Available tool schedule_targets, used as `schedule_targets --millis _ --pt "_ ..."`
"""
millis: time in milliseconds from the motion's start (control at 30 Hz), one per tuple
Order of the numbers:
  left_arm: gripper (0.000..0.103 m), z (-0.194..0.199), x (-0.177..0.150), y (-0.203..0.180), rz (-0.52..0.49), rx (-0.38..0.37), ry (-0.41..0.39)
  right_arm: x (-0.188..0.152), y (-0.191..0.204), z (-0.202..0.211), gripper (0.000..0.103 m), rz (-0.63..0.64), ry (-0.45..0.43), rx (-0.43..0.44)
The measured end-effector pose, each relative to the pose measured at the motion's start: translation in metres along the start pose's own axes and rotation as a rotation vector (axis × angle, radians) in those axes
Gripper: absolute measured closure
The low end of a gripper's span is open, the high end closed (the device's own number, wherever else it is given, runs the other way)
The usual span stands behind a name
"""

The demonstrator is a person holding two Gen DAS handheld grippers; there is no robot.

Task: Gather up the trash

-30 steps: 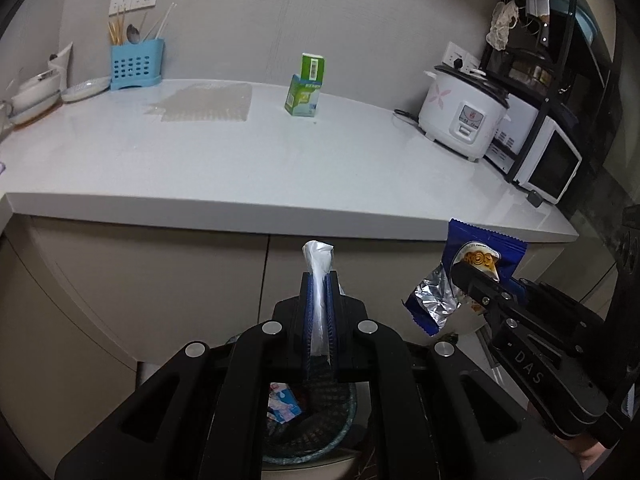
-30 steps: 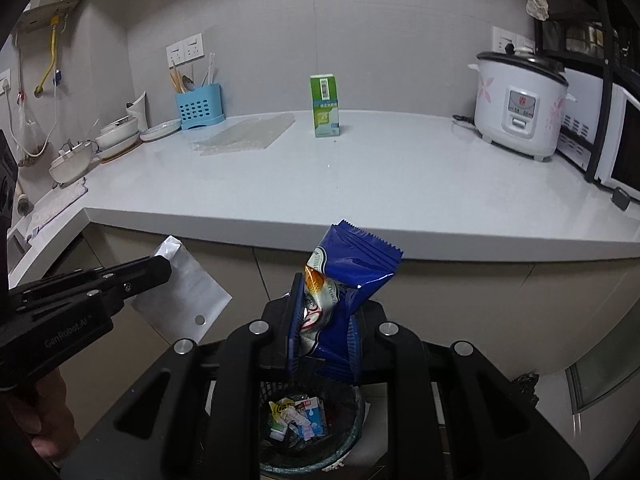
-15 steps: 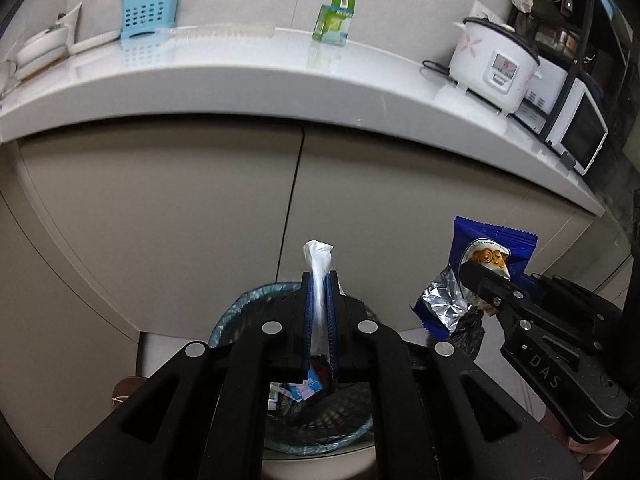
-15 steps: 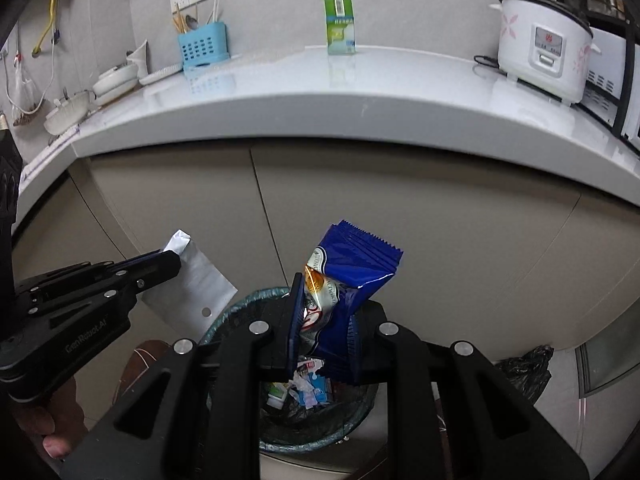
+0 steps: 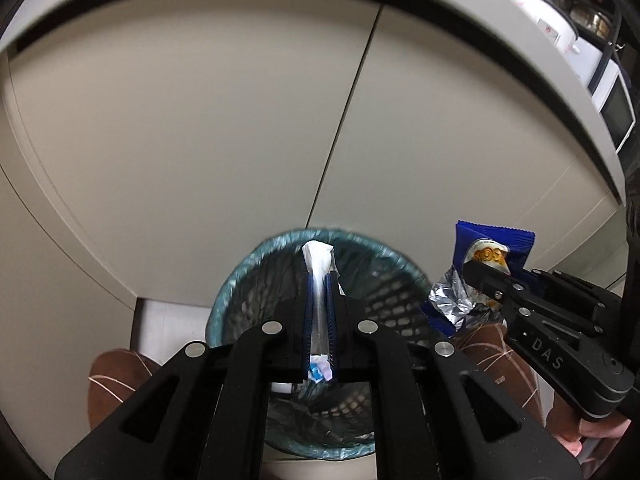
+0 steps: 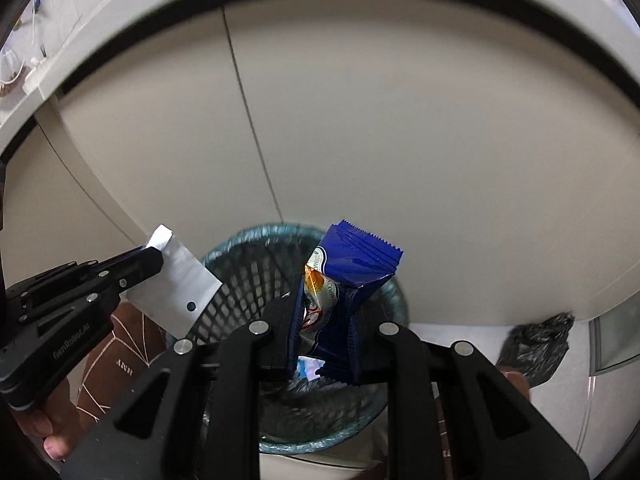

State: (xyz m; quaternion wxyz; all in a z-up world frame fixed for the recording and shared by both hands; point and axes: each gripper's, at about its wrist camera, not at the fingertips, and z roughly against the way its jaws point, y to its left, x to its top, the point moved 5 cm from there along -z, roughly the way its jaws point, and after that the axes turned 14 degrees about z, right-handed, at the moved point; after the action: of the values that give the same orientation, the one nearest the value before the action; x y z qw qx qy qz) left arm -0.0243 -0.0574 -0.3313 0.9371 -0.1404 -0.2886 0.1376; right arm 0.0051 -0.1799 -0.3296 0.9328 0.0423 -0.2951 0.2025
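My left gripper is shut on a flat white plastic packet, seen edge-on, and holds it over the black mesh trash bin with a teal liner. In the right wrist view the left gripper holds the same packet over the bin's left rim. My right gripper is shut on a blue snack wrapper above the bin. It shows in the left wrist view with the wrapper at the bin's right side. Trash lies inside the bin.
Beige cabinet doors stand right behind the bin, under the white counter edge. A rice cooker and microwave sit on the counter at right. A black plastic bag lies on the floor right of the bin.
Both grippers have dropped from counter height down toward the floor. The bin has come into full view below them. Both still hold their pieces.
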Motion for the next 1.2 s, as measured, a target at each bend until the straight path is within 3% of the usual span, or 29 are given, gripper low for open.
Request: schedule_targets --millis 300,500,767,833,1067,1200 --pt "0.097 -0.038 -0.012 0.022 0.03 0.037 0.075 -0.014 0.009 -0.049 0.084 0.019 0.098 0.036" --pt "0.097 -0.05 -0.019 0.034 0.052 0.048 0.117 -0.02 0.019 -0.063 0.071 0.025 0.133 0.07" --pt "0.097 -0.069 -0.021 0.04 0.08 0.04 0.175 -0.023 0.015 -0.065 0.029 -0.006 0.125 0.135" --pt "0.097 -0.074 -0.023 0.037 0.072 0.043 0.187 -0.022 0.01 -0.062 0.024 -0.013 0.111 0.127" --pt "0.095 -0.088 -0.033 0.025 0.043 0.048 0.23 -0.025 -0.012 -0.057 0.021 -0.039 0.105 0.097" --pt "0.085 -0.086 -0.033 0.014 0.02 0.035 0.225 -0.027 -0.026 -0.051 0.021 -0.067 0.099 0.077"
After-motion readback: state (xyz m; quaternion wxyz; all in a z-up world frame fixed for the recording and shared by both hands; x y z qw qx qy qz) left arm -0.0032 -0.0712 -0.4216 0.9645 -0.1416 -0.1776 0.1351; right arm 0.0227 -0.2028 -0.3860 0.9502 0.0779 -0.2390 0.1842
